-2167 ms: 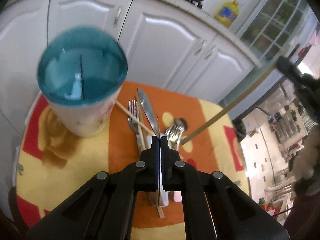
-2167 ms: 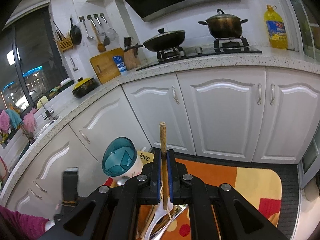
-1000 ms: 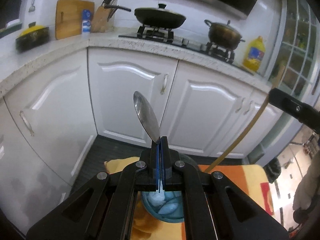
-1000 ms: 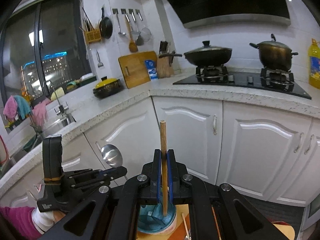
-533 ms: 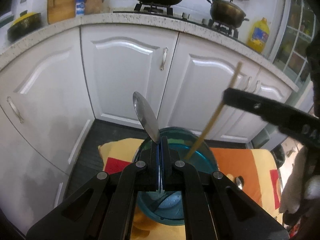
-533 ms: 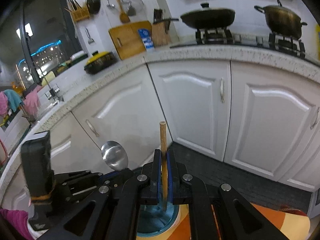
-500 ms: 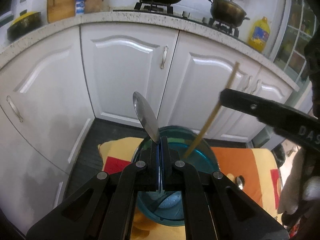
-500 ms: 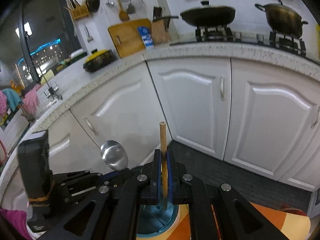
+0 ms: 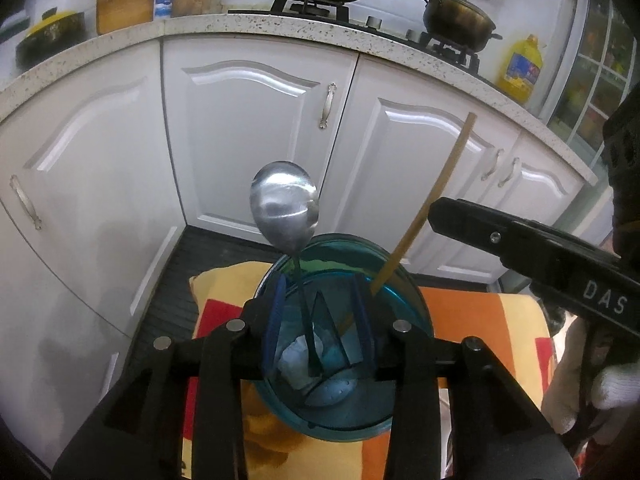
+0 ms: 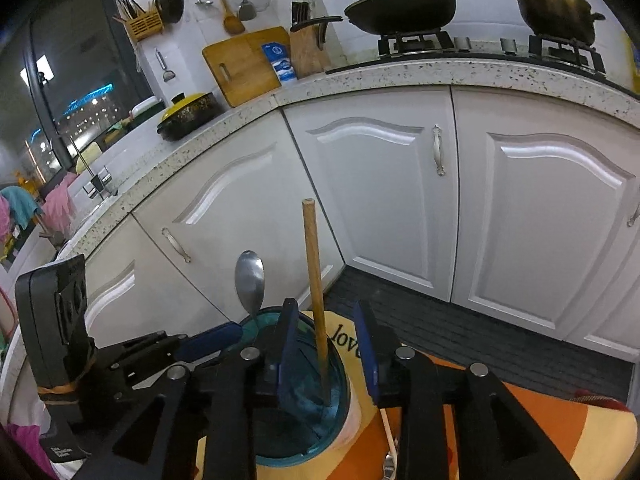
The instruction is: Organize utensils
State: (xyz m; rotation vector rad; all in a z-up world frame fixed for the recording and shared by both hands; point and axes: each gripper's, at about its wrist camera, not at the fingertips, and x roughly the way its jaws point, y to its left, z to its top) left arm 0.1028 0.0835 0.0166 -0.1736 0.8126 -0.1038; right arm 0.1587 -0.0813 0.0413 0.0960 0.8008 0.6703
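A teal utensil cup [image 9: 404, 292] with inner dividers stands on an orange and yellow mat [image 9: 480, 312]. A metal spoon [image 9: 285, 208] stands in it, bowl up. A wooden chopstick [image 9: 432, 200] leans in the cup beside it. My left gripper [image 9: 318, 320] is open just above the cup, its jaws either side of the spoon's handle. In the right wrist view my right gripper [image 10: 328, 352] is open over the cup [image 10: 340, 392], with the chopstick [image 10: 314, 280] free between its jaws and the spoon [image 10: 250, 280] to the left.
White kitchen cabinets [image 9: 260, 128] curve behind the mat, under a speckled counter [image 10: 440, 68] with pans on a hob. More utensils lie on the mat to the right of the cup [image 10: 390, 456]. The other gripper's body [image 9: 540, 252] reaches in from the right.
Both grippers have opened. The spoon and the chopstick, held half a second ago, now stand loose in the cup.
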